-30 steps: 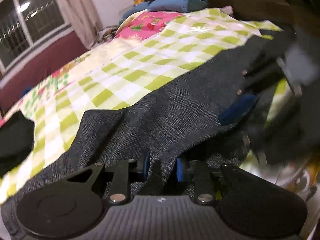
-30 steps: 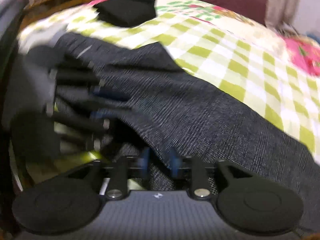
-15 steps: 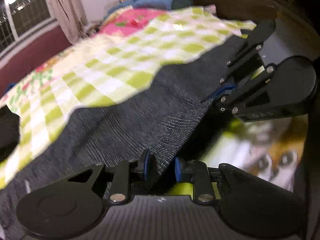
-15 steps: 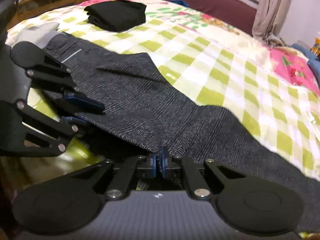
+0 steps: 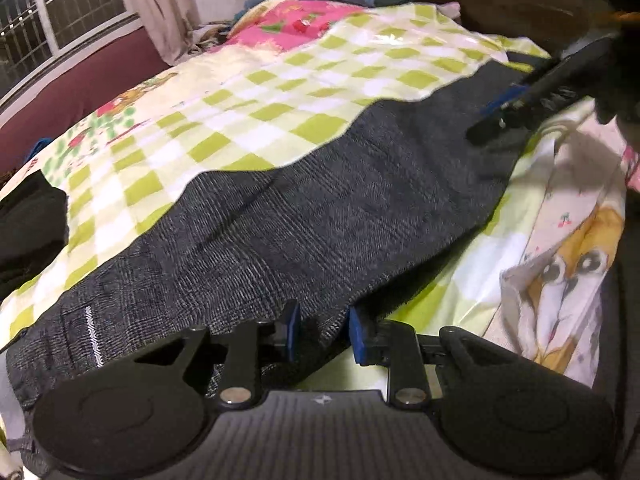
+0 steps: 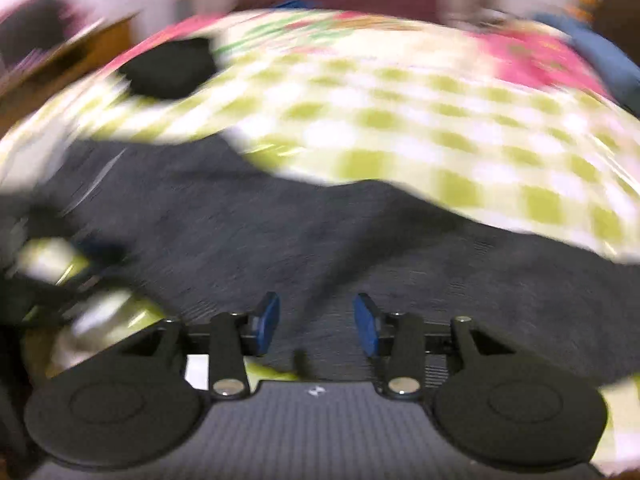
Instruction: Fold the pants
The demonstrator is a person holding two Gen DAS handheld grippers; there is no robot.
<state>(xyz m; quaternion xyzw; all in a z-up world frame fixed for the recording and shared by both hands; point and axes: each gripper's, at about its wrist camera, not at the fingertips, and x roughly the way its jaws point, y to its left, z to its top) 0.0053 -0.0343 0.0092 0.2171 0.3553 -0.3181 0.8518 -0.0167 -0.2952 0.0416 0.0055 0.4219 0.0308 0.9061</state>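
Left tool [image 5: 322, 334] is seen clamped on the near edge of the dark pants [image 5: 320, 216], presumably to anchor the fold. Right tool [image 6: 316, 326] is caught with jaws opening, nothing pinched, apparently releasing. Pants are spread on the checked bed [image 5: 280, 92], running from 6 toward 2 o'clock.

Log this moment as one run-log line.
garment: dark grey woven pants spread on green-checked bedspread | left gripper: pinching pants edge | right gripper: jaws opening, nothing gripped | fold: not done
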